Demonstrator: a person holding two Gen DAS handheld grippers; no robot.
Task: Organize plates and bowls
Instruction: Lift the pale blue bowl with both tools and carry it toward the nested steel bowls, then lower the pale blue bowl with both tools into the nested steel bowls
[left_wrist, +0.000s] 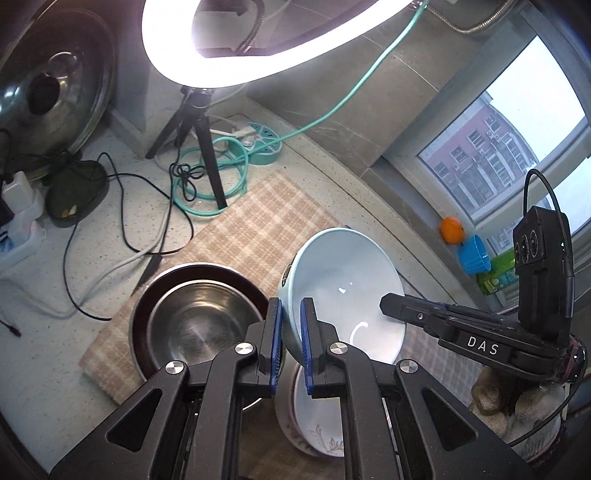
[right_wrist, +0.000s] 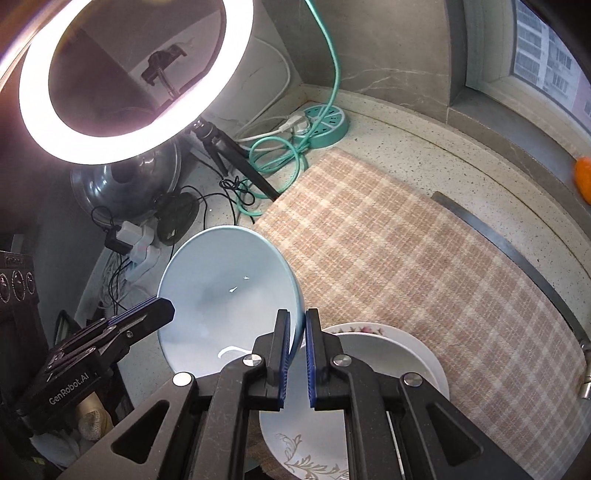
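A pale blue bowl (left_wrist: 343, 284) hangs tilted in the air, held by both grippers at opposite sides of its rim. My left gripper (left_wrist: 291, 314) is shut on the bowl's left rim. My right gripper (right_wrist: 298, 325) is shut on the bowl's (right_wrist: 225, 288) right rim; it shows in the left wrist view as a black arm (left_wrist: 413, 312) at the far rim. Below the bowl lies a stack of white plates (right_wrist: 391, 354) with floral prints, also in the left wrist view as plates (left_wrist: 321, 424). A steel bowl nested in a dark-rimmed bowl (left_wrist: 199, 317) sits to the left on the checked mat.
A checked mat (right_wrist: 406, 258) covers the speckled counter. A ring light on a tripod (left_wrist: 207, 147), a teal power strip (left_wrist: 262, 142) and loose cables (left_wrist: 122, 221) crowd the back. A metal pot lid (left_wrist: 48, 92) leans at left. An orange (left_wrist: 452, 229) and a blue cup (left_wrist: 474, 258) sit on the window sill.
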